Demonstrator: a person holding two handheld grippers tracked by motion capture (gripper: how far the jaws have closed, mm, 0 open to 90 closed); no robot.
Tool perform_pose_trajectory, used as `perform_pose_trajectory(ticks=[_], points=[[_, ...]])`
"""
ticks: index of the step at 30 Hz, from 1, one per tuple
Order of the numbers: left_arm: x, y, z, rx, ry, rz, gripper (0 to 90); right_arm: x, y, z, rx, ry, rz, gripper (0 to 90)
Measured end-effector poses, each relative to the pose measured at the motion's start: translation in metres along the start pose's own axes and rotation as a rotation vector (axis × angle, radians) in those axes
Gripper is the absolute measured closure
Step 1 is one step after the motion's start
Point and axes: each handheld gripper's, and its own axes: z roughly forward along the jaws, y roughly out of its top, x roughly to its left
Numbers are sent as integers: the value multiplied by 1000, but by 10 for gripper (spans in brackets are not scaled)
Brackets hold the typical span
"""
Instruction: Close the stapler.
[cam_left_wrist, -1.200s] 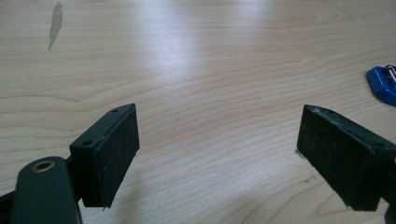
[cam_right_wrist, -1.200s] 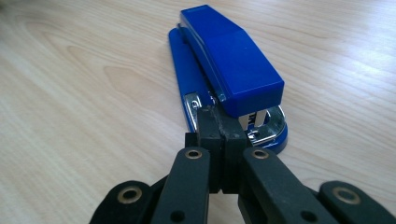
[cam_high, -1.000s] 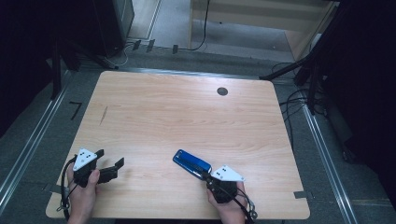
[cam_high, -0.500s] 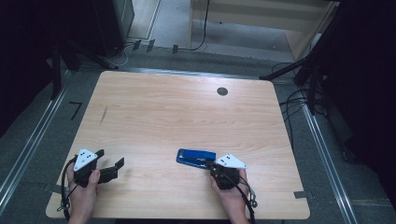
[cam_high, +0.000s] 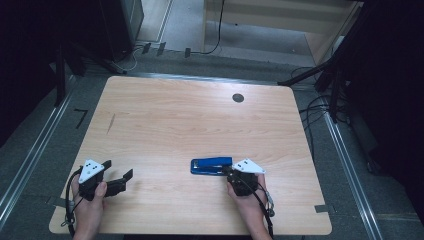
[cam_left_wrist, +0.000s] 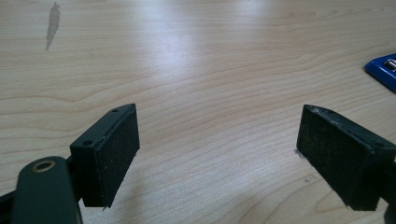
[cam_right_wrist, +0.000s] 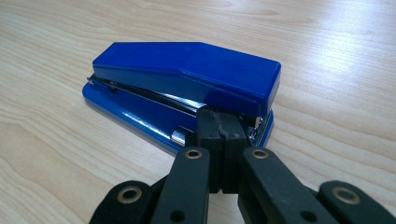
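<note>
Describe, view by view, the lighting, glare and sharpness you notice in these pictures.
High view: table evenly lit, surroundings dark. Left gripper view: pale glare band on the wood, jaws slightly soft. Right gripper view: glossy reflections along the blue stapler, sharp, with the right gripper closed against it.

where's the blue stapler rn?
High view: the blue stapler lies flat on the table, near its front edge, right of centre, with the shut right tongs at its right end.
</note>
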Motion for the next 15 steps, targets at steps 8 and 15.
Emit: perform_pose_trajectory(ticks=[8,15], points=[[0,0,0,0,0,4,134,-3,3,3,5,3,-3,900],[0,0,0,2,-1,1,134,-4,2,-8,-10,33,-2,797]])
